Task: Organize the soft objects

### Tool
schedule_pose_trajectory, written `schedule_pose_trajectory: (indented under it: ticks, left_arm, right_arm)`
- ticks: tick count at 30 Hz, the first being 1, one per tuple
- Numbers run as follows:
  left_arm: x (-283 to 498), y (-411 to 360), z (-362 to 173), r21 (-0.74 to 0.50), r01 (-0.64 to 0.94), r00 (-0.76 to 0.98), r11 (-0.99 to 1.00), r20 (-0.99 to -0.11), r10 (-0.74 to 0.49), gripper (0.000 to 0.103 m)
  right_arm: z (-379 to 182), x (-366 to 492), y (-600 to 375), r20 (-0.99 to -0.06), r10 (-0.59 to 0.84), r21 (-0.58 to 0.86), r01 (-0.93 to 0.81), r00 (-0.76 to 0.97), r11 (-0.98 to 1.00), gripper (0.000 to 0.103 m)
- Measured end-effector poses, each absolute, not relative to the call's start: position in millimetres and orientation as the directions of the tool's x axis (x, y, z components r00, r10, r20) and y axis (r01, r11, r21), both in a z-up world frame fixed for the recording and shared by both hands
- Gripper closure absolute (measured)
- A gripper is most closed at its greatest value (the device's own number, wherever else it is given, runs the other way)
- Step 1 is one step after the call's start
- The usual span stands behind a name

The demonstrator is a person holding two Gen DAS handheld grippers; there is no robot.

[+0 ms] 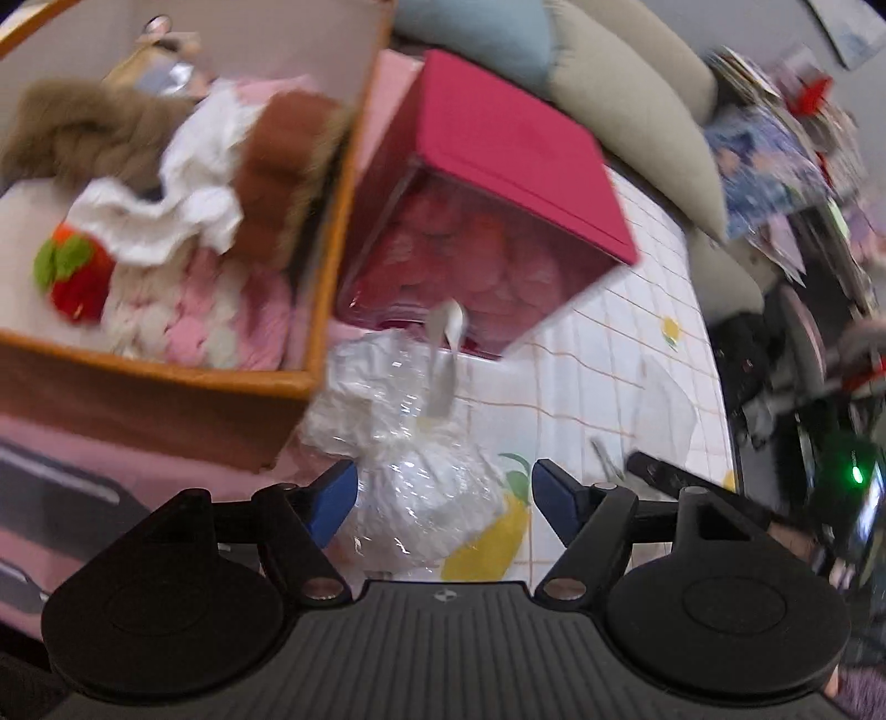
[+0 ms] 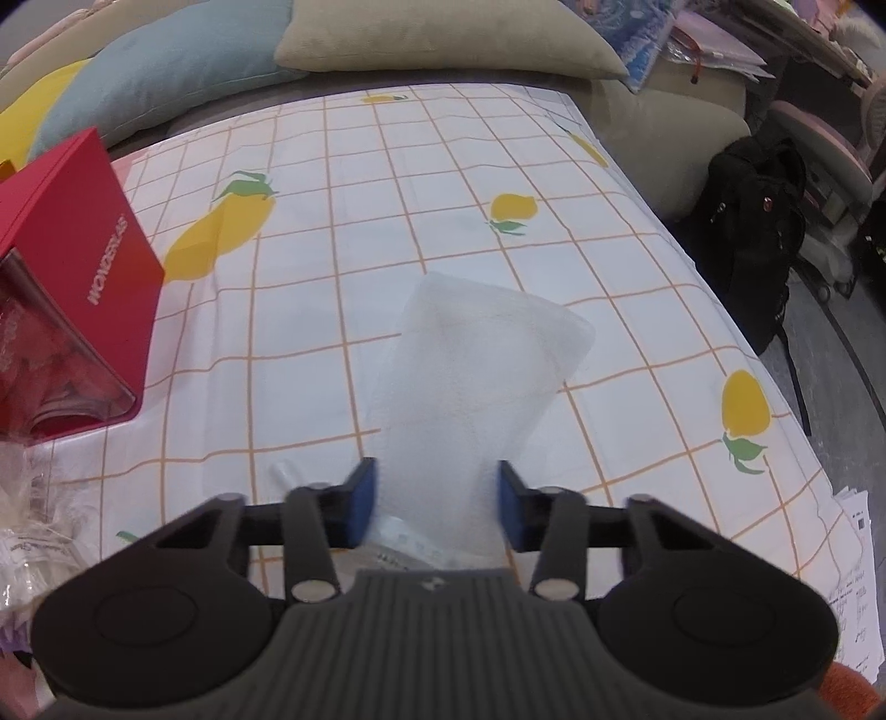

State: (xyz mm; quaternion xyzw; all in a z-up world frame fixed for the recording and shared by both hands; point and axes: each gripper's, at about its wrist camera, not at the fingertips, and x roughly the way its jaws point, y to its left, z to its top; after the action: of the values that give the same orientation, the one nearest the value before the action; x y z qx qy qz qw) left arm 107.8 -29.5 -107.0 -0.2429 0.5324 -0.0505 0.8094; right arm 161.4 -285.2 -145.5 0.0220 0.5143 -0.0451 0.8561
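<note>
1. The left gripper (image 1: 443,498) has its blue fingers (image 1: 332,501) spread apart, released; a crinkled clear plastic bag of white stuffing (image 1: 410,459) lies between them, touching the left pad only, if at all.
2. The right gripper (image 2: 437,501) has its fingers (image 2: 360,501) set against both sides of a translucent white foam sleeve (image 2: 476,376), grasping its near end; the sleeve reaches far over the cloth.
3. Beyond the left fingers a red box with a clear side (image 1: 498,183) stands tilted, pink soft things inside.
4. Left of it, an orange-rimmed fabric bin (image 1: 310,382) holds a strawberry plush (image 1: 72,277), white cloth (image 1: 183,205), brown fur and pink knit.
5. The surface is a white checked sheet with lemon prints (image 2: 443,183), seemingly over a bed.
6. At the far edge lie a beige cushion (image 2: 443,39) and a blue cushion (image 2: 166,72).
7. On the floor at right stands a black backpack (image 2: 753,232); printed papers (image 2: 853,598) lie at the near right corner.
</note>
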Motion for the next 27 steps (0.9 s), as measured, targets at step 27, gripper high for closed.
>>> schedule_pose_trajectory:
  ticks: [27]
  left_arm:
    - [72.5, -12.8, -69.4, -0.512, 0.037, 0.516, 0.858, -0.726, -0.455, 0.048]
  right_arm:
    - [-68.1, 94.7, -268.0, -0.788, 0.178, 0.214, -0.009, 0.589, 0.977, 0.103]
